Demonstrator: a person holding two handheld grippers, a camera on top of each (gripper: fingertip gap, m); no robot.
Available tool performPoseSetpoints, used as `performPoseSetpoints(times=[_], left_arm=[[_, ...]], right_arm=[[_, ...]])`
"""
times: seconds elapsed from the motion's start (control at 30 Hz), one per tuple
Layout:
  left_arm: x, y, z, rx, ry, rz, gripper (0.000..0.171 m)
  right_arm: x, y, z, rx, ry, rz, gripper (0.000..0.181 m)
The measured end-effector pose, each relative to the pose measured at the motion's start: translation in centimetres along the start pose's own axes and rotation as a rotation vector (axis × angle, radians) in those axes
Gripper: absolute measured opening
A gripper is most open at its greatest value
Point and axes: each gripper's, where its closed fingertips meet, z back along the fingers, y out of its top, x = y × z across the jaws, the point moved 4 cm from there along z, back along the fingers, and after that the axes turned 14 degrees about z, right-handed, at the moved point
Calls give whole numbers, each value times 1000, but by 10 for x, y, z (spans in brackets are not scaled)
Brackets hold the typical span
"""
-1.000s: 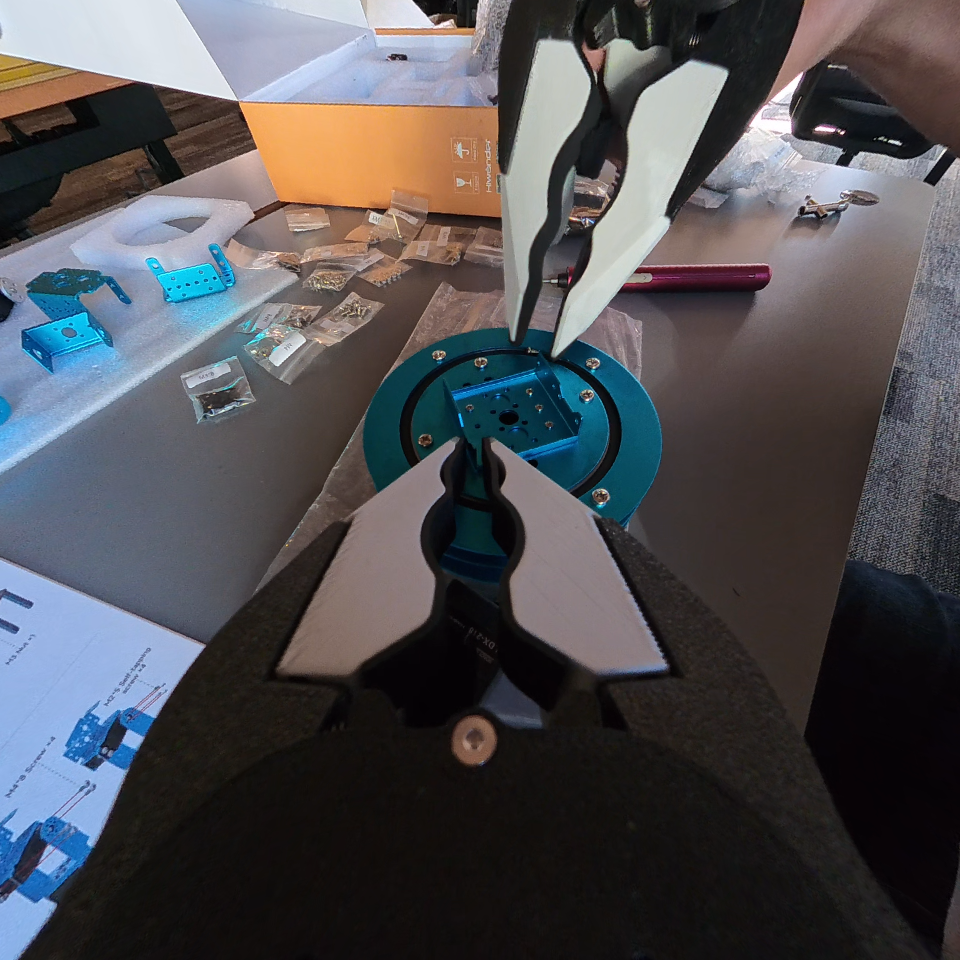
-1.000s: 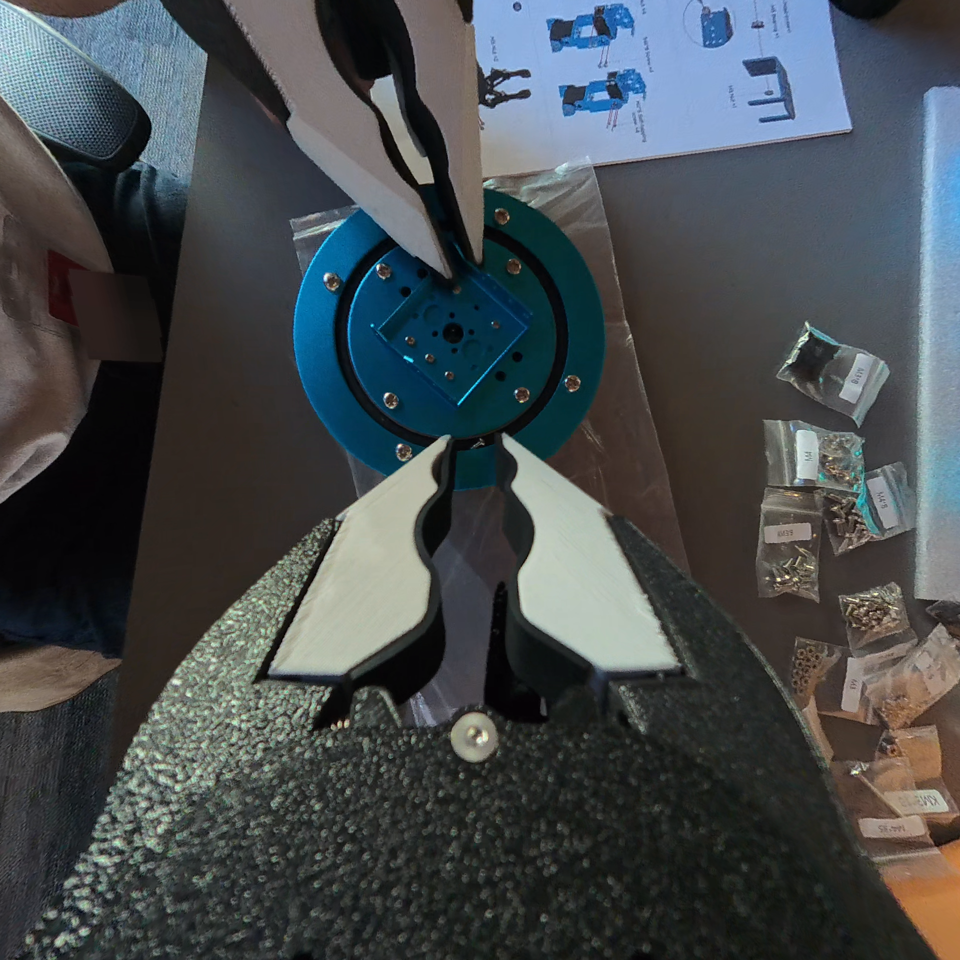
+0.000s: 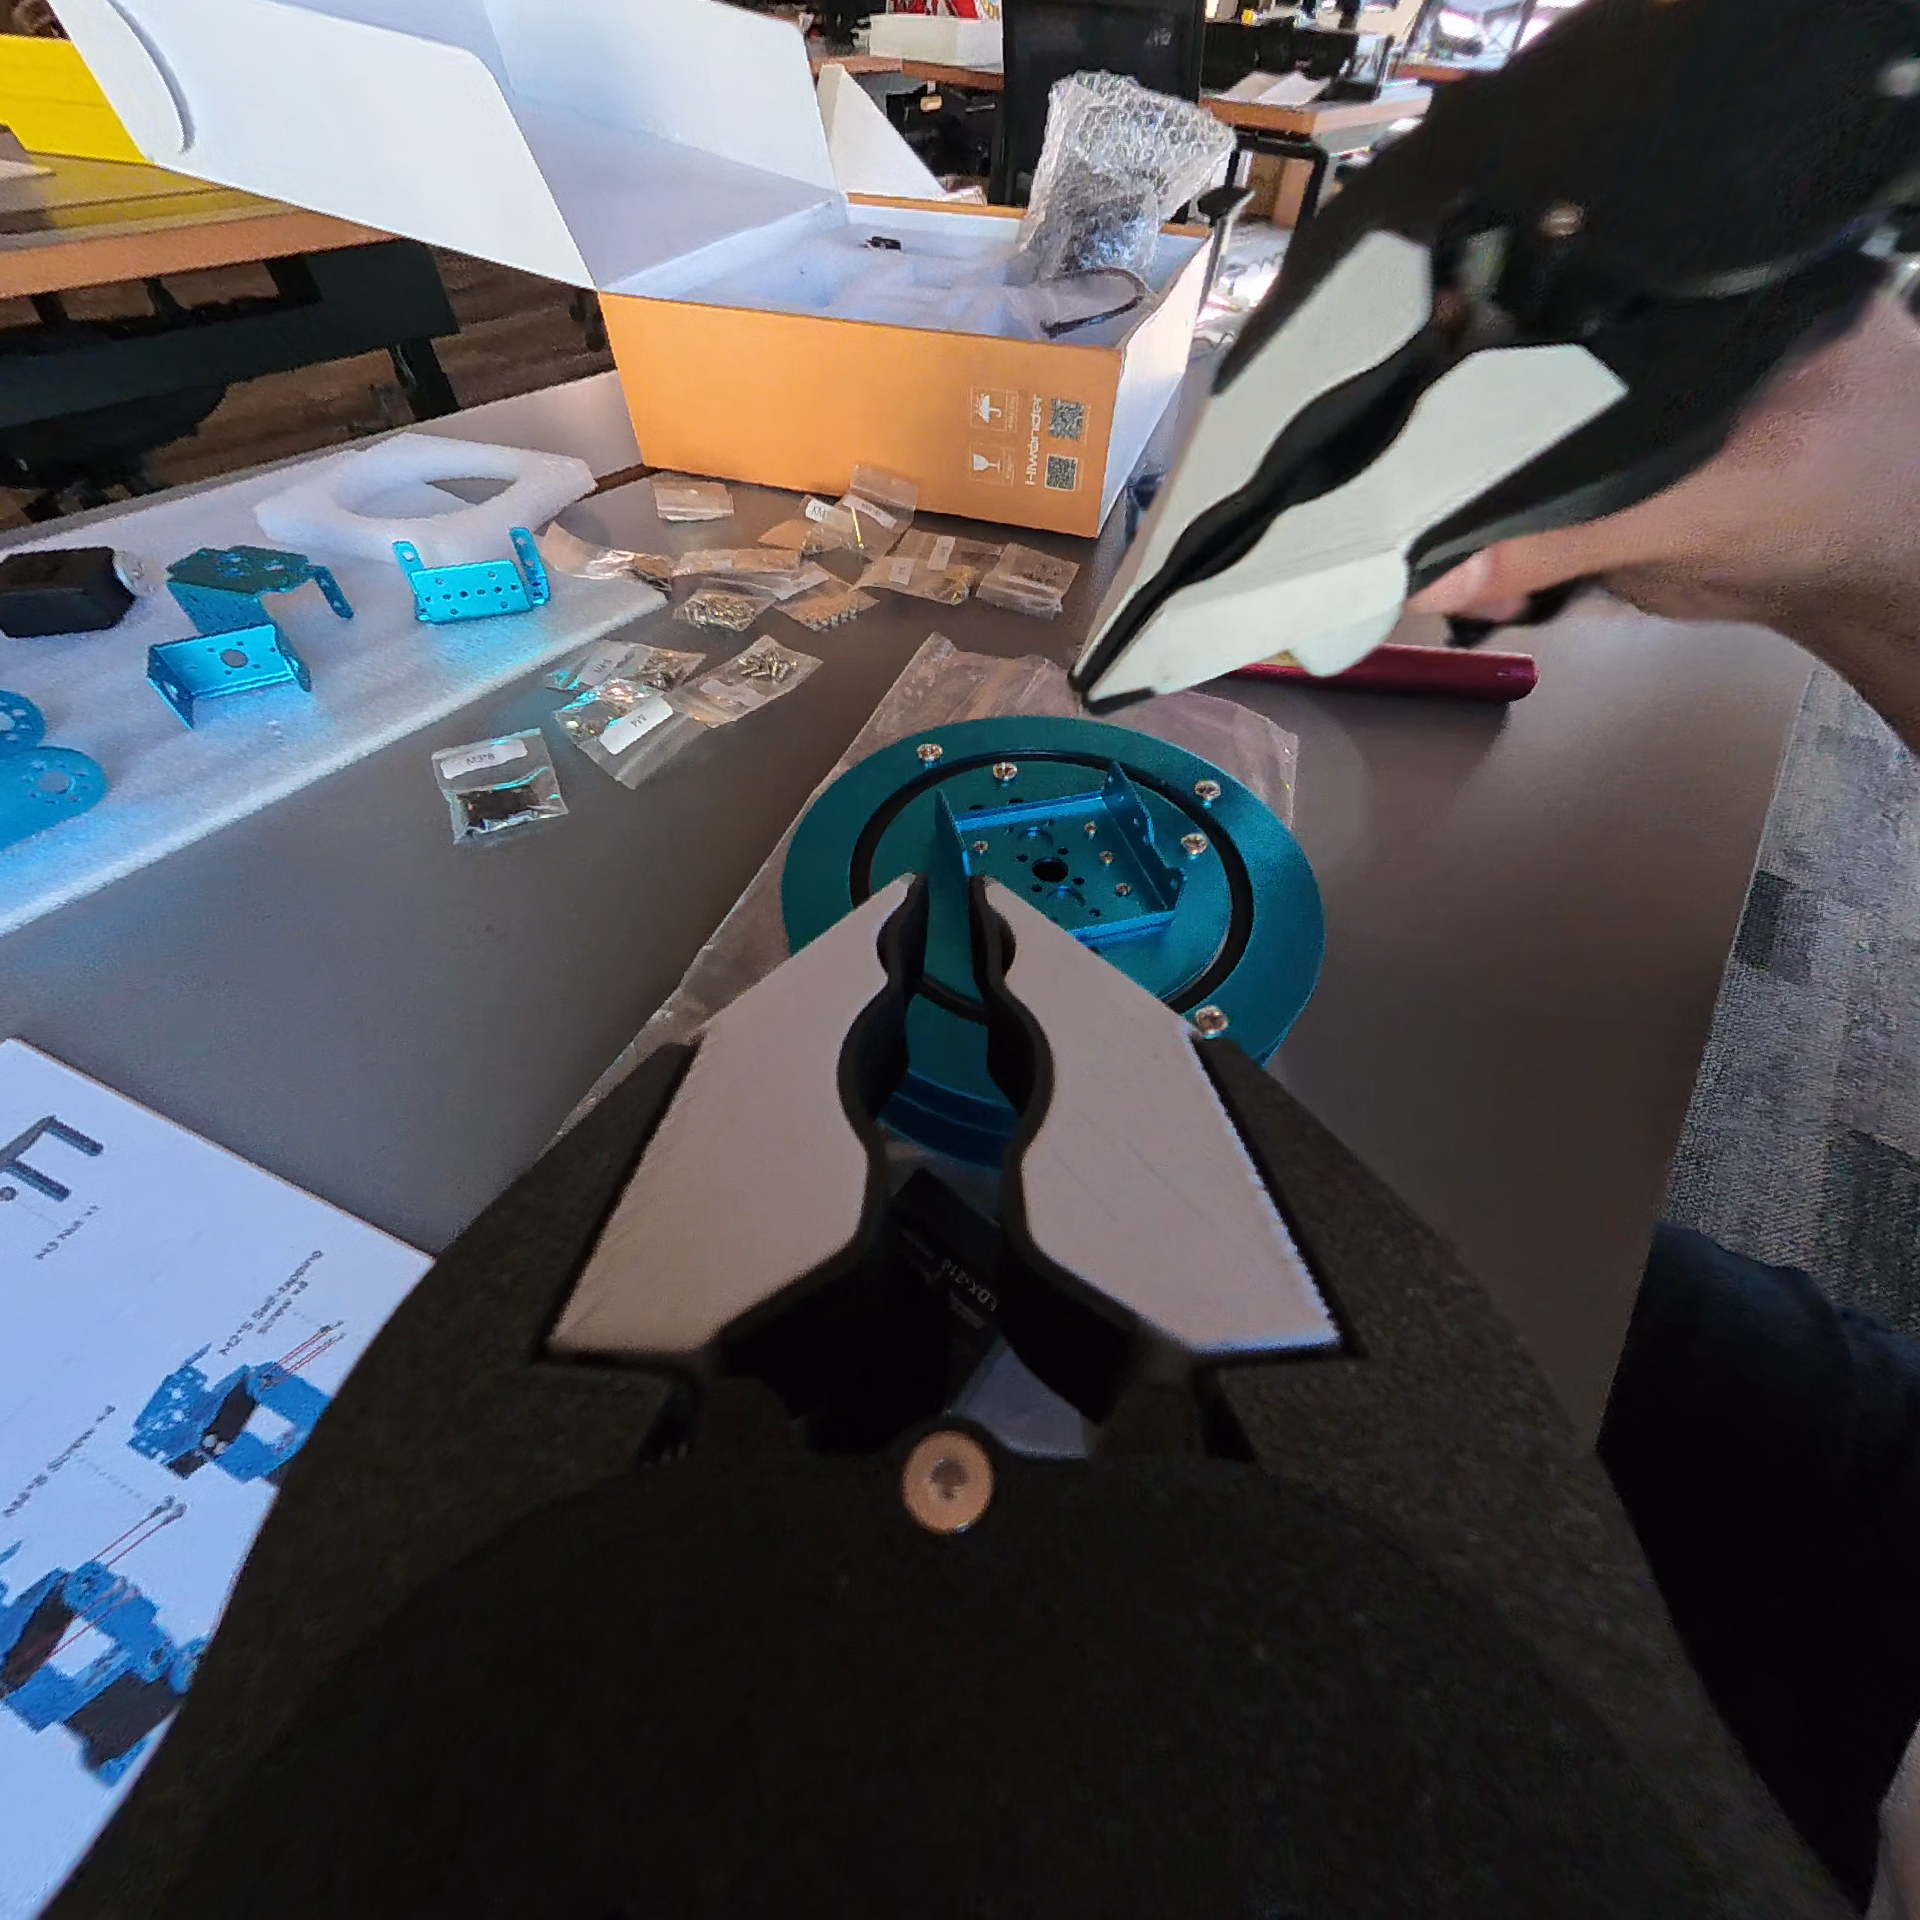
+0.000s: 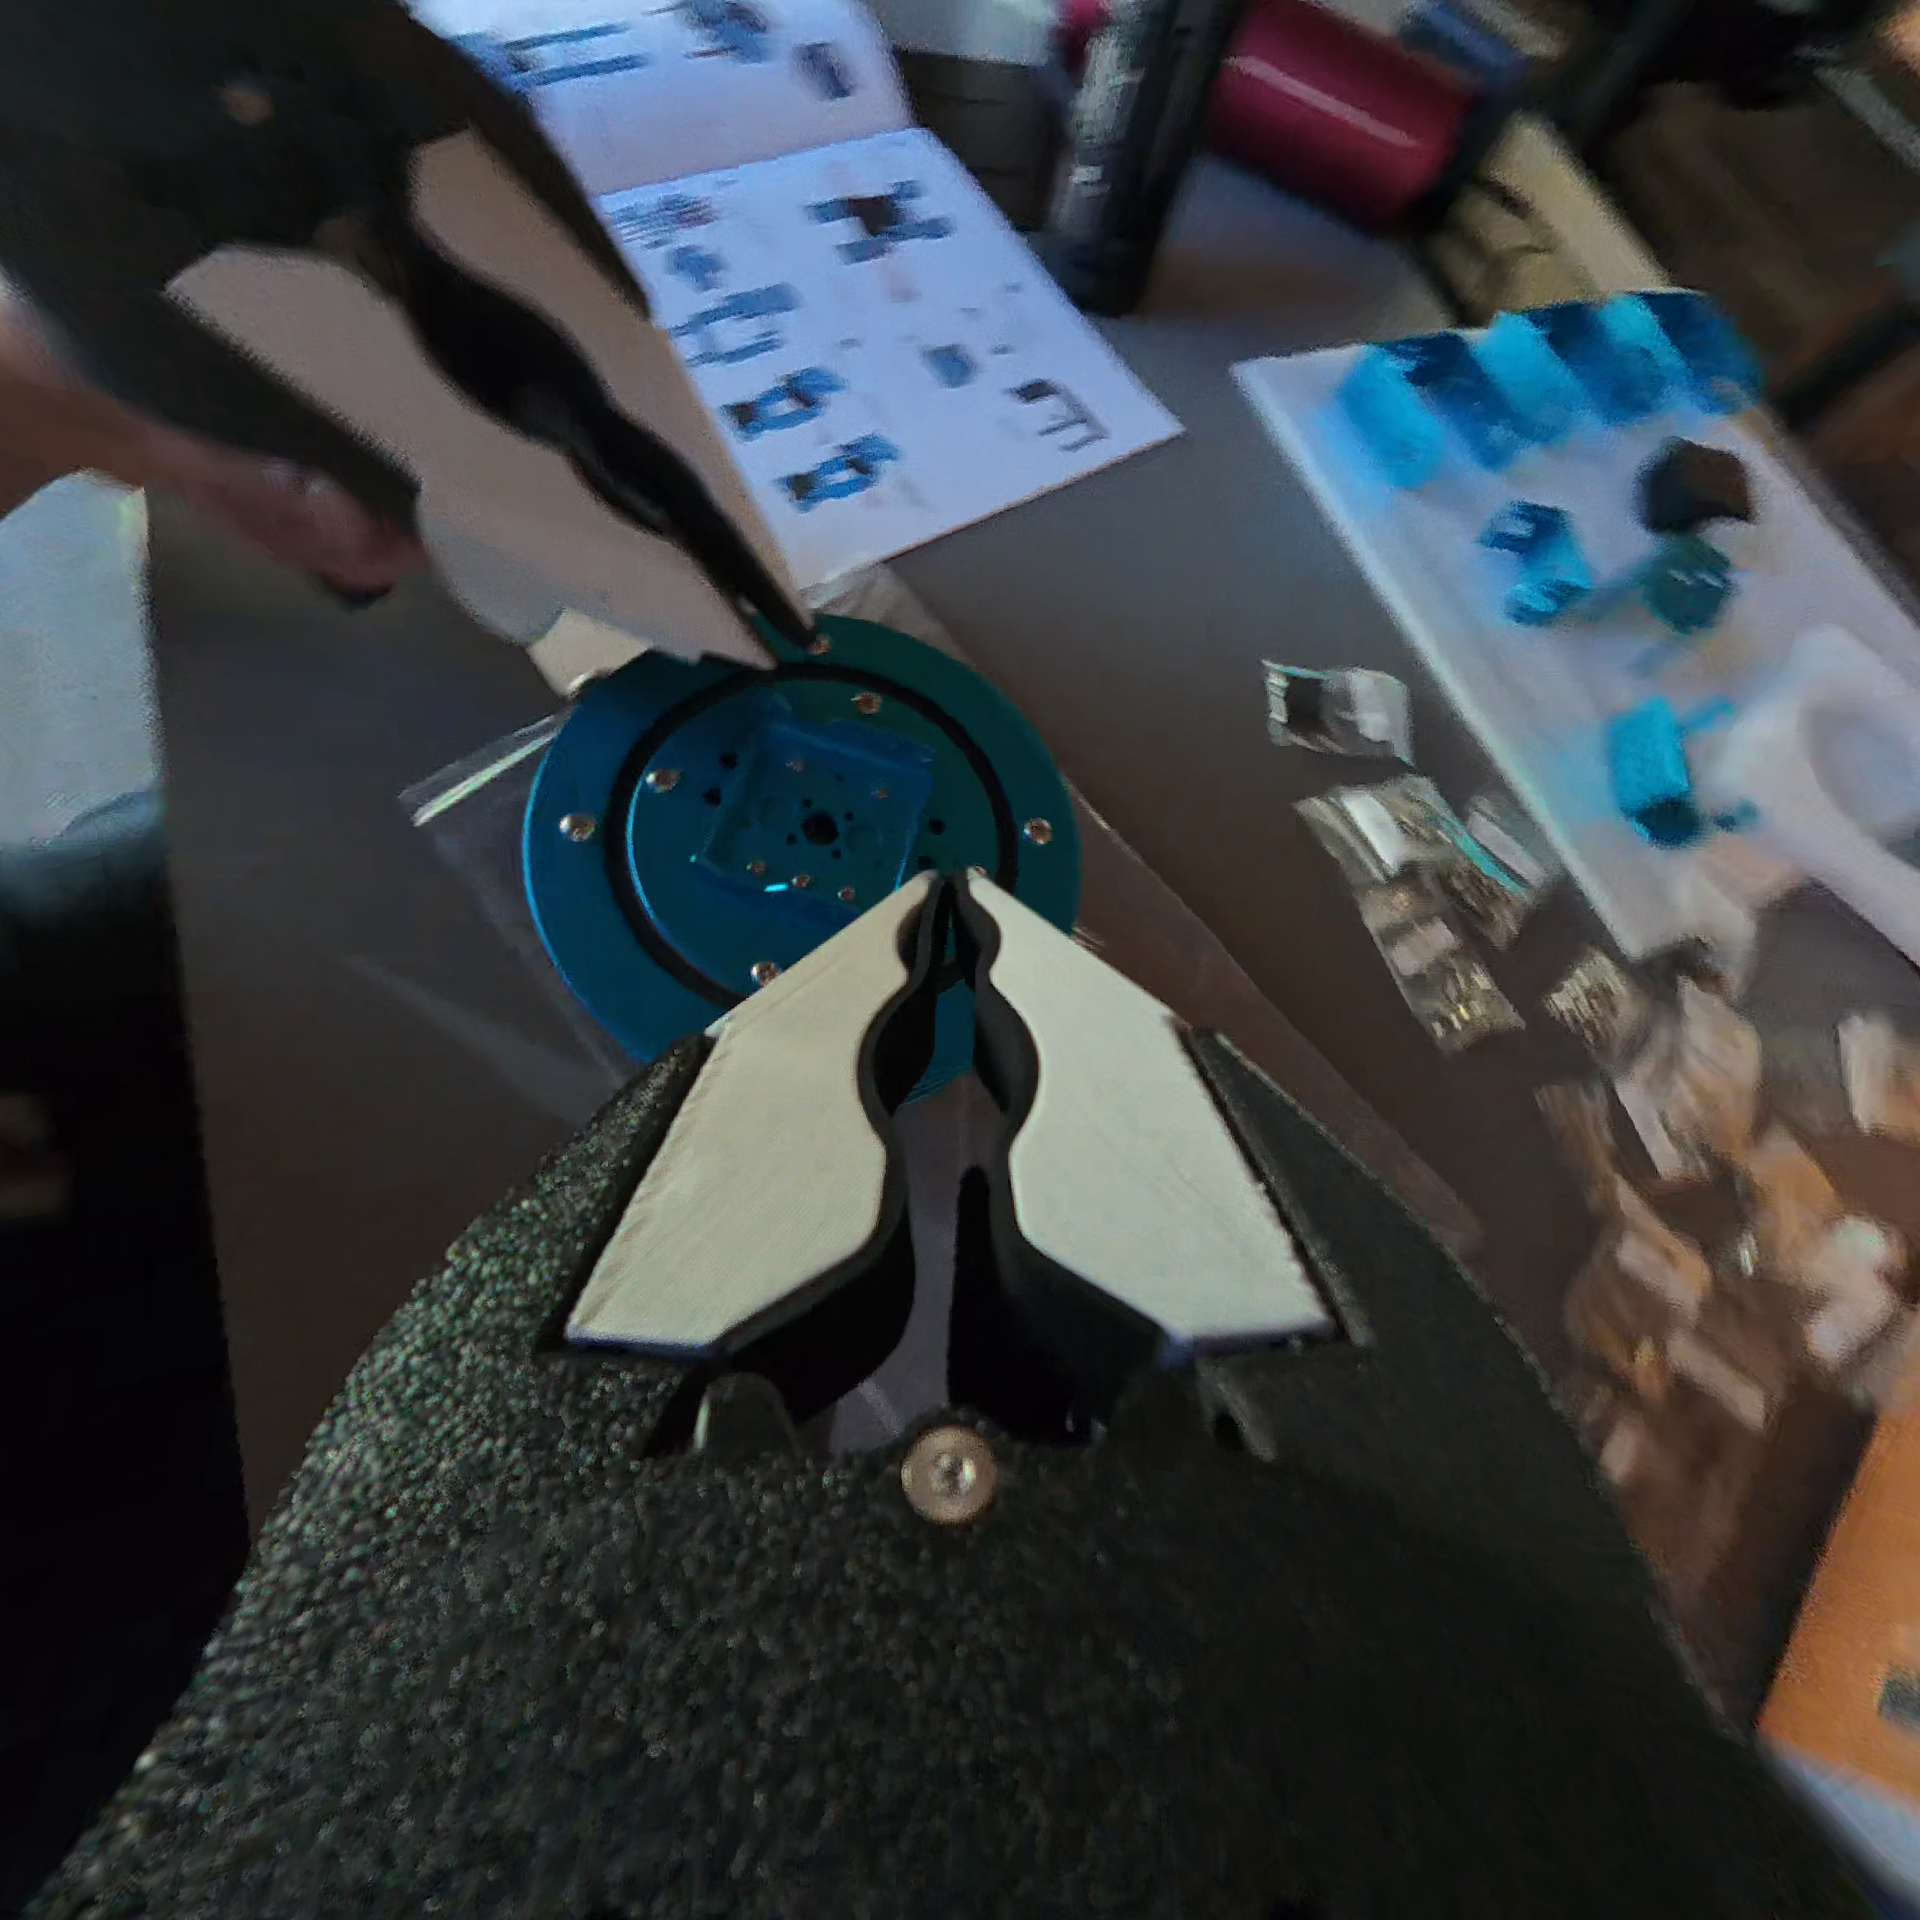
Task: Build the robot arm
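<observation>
Right wrist view blurred, right gripper closed, empty, left gripper slightly parted over teal disc, holding nothing

Right wrist view motion-blurred: small clear plastic hardware bags, contents unreadable. White printed instruction sheet, cut off at left edge. Round teal metal base, near rim hidden behind left gripper.

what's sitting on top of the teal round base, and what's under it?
On the teal round base, a blue square bracket sits at the centre, inside the black ring. Under it lies a clear plastic bag; the base covers the bag's middle.
</observation>
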Motion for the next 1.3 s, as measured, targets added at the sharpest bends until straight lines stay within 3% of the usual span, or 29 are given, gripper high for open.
performPoseSetpoints(times=[0.17, 0.33, 0.6, 1.3], left_arm=[[1, -2, -8, -4, -24, 6, 7], [4, 0, -13, -17, -24, -23, 8], [2, -1, -20, -74, -20, -31, 3], [5, -2, -18, -55, 10, -28, 1]], right_arm=[[-21, 6, 13, 24, -300, -238, 0], [-29, -4, 10, -5, -398, -441, 0], [-26, -10, 4, 20, -416, -612, 0], [-29, -10, -4, 25, -429, -677, 0]])
